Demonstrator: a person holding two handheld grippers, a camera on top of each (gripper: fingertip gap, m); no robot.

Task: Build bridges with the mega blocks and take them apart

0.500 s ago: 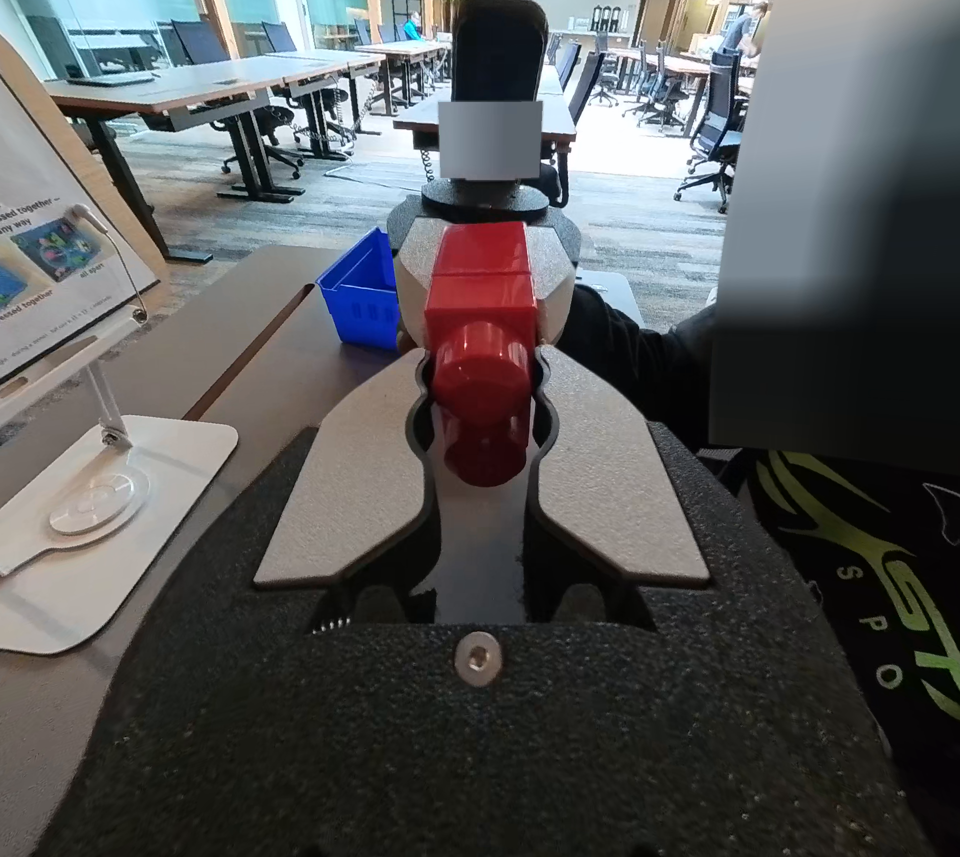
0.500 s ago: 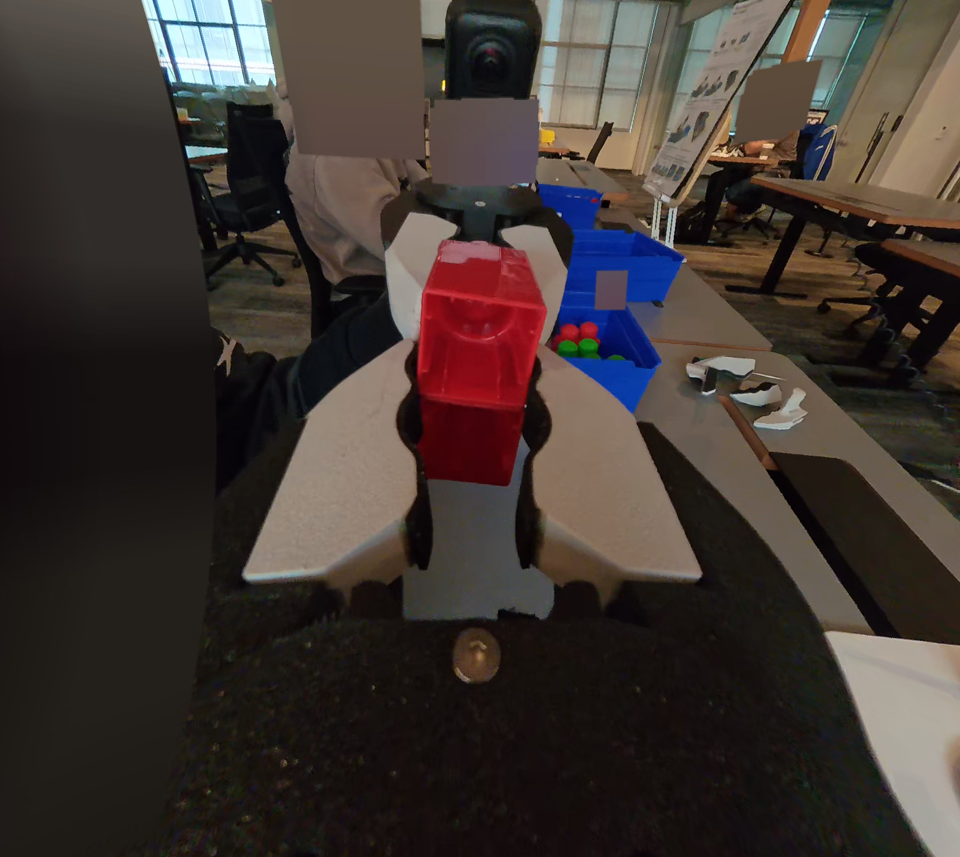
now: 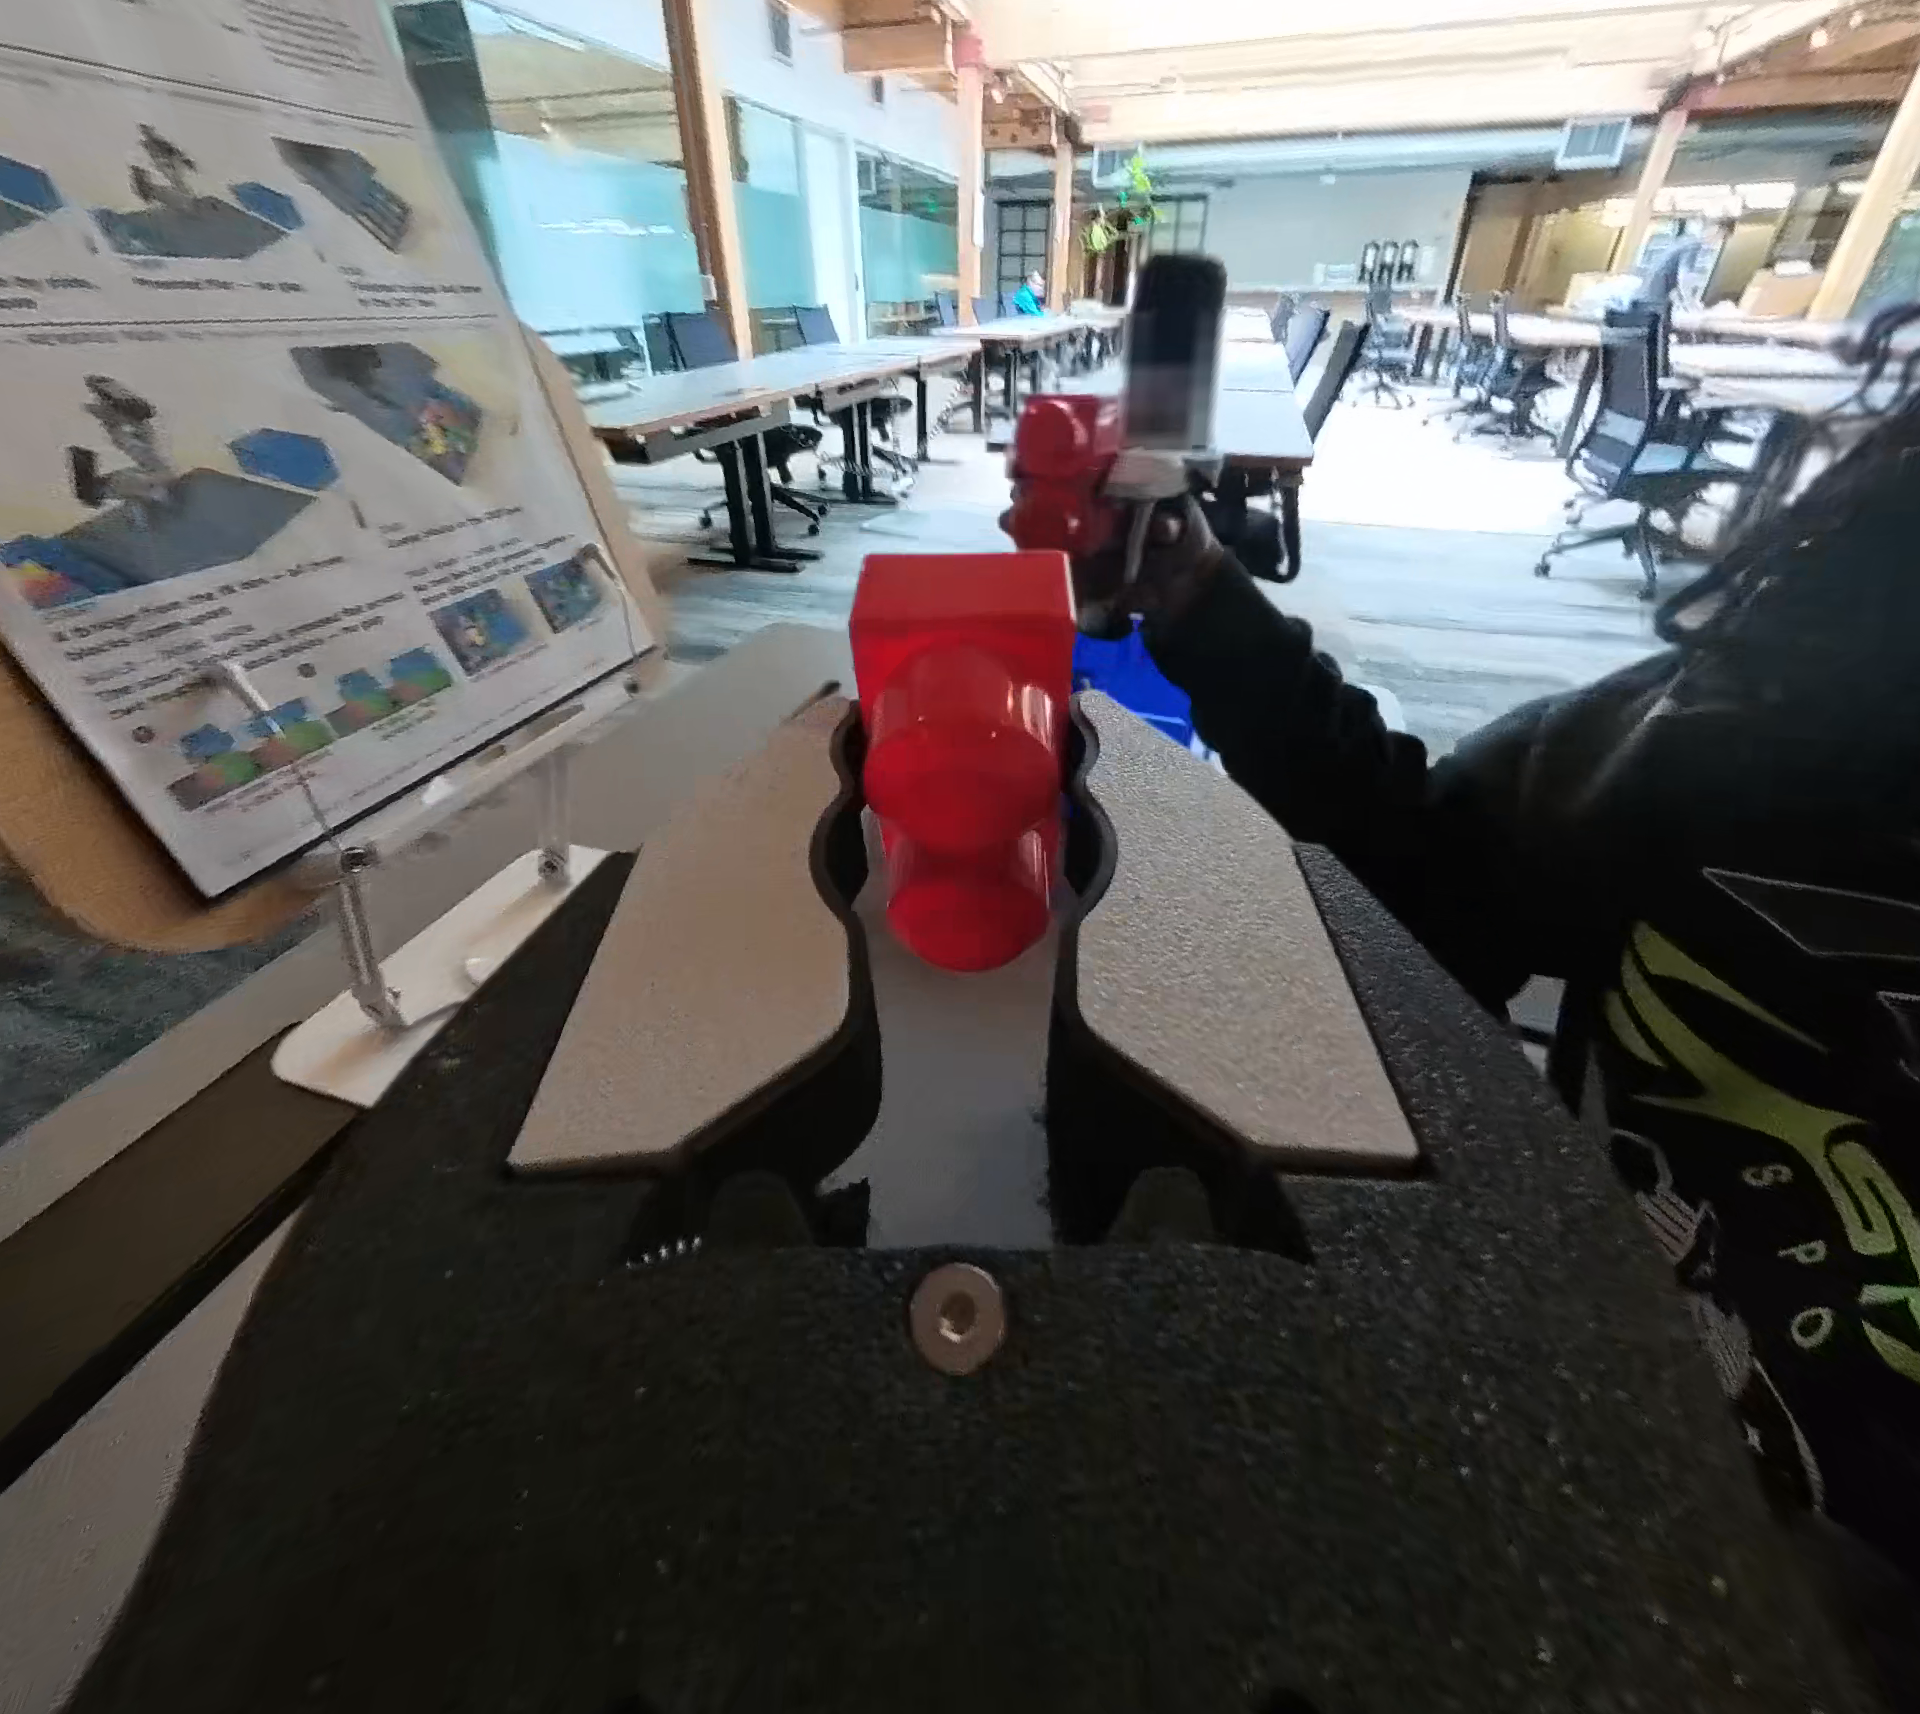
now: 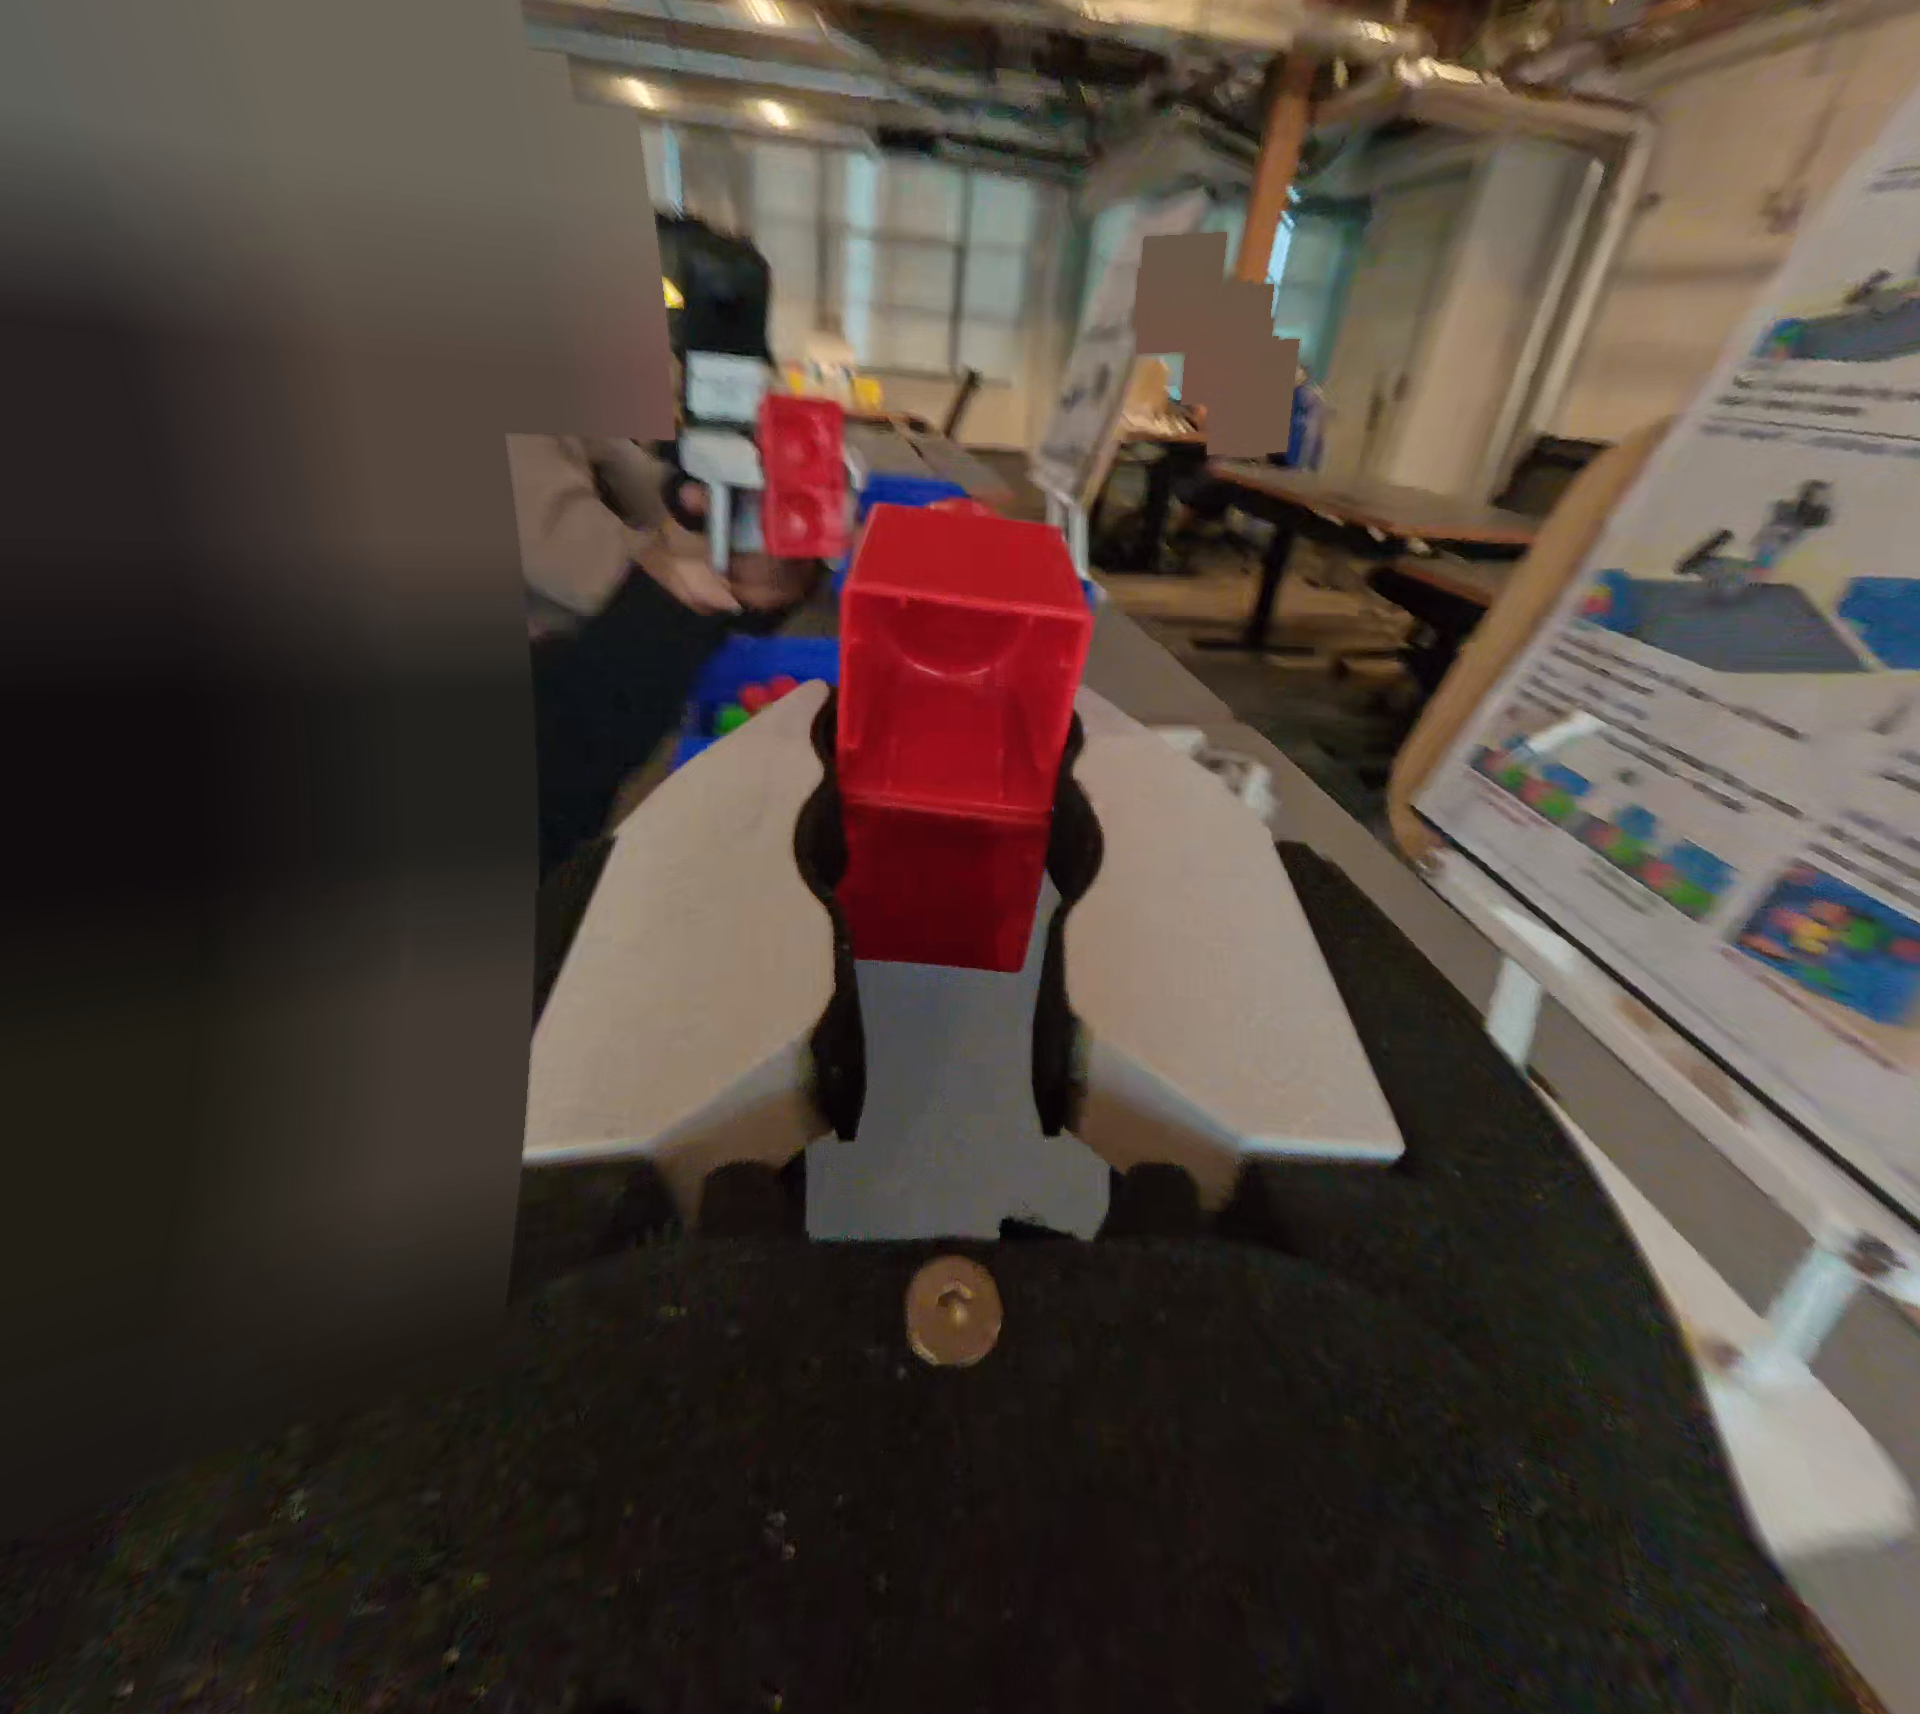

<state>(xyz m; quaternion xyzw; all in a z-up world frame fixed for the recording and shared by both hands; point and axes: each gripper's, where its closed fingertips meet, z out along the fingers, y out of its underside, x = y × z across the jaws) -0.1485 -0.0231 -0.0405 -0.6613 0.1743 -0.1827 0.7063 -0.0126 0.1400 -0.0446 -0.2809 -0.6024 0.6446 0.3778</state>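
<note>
The left tongs point(image 3: 961, 791) are clenched on a glossy red block point(image 3: 961, 729), round studs facing the camera. The right tongs point(image 4: 945, 833) grip another red block point(image 4: 961, 729), hollow underside showing. Both are held apart above the grey desk point(image 3: 748, 677).

Left gripper point(image 3: 961, 791) raised off table, pads point(image 3: 1174, 926) pinched on a red block's point(image 3: 961, 729) sides, studs facing cam. Right gripper point(image 4: 951, 823) also up, clamped on its own red block point(image 4: 956, 729), hollow underside to cam. Well apart from each other; right one seen far off in left view point(image 3: 1132, 469), held by black-sleeved arm point(image 3: 1351, 729).
</note>
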